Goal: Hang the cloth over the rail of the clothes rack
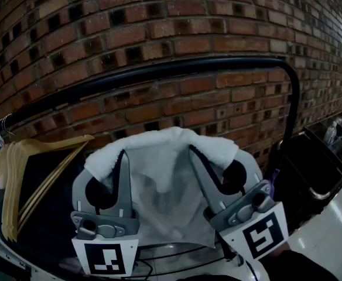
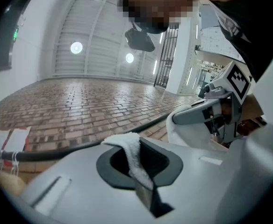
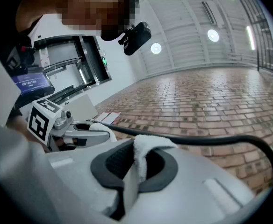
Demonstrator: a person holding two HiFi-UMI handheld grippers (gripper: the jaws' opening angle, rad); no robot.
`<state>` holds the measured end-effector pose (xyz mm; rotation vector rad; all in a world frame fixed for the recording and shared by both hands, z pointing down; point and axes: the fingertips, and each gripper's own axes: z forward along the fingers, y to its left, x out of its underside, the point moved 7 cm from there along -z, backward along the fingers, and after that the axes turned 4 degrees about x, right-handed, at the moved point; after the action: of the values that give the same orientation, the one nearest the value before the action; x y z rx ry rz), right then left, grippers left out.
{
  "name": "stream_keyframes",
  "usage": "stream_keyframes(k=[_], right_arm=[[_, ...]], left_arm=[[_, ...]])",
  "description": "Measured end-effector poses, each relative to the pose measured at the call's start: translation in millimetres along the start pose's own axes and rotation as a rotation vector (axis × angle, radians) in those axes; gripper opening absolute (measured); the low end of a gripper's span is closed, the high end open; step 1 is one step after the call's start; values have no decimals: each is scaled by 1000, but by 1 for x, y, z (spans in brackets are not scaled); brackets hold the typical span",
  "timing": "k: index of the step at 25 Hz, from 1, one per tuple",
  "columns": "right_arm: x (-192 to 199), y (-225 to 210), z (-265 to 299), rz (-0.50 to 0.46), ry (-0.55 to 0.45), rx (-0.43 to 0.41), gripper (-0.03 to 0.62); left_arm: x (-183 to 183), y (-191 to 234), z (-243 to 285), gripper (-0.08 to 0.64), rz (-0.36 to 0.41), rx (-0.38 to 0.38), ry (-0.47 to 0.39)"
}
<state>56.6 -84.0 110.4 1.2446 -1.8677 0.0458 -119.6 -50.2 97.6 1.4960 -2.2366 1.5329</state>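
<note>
I'm holding the white cloth (image 1: 159, 183) up below the black rail (image 1: 159, 70) of the clothes rack, my left gripper (image 1: 123, 157) clamping one top corner and my right gripper (image 1: 194, 155) clamping the other.

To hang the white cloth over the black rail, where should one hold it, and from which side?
Likely its top edge near both corners, from below, as the left gripper and right gripper do: the cloth hangs spread between them, under the rail.
</note>
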Motion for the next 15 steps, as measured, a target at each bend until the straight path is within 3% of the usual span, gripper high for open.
stream_keyframes(k=[4, 10, 13, 15], right_arm=[[-54, -26, 23, -56, -106, -35, 12], [-131, -83, 97, -295, -215, -49, 12], [-170, -118, 163, -416, -253, -32, 12], [-180, -138, 213, -546, -151, -20, 12]], left_arm=[[-46, 51, 16, 14, -30, -4, -108], [-124, 136, 72, 14, 134, -69, -271], [-139, 192, 115, 15, 243, -186, -240], [-144, 223, 150, 14, 395, -277, -119]])
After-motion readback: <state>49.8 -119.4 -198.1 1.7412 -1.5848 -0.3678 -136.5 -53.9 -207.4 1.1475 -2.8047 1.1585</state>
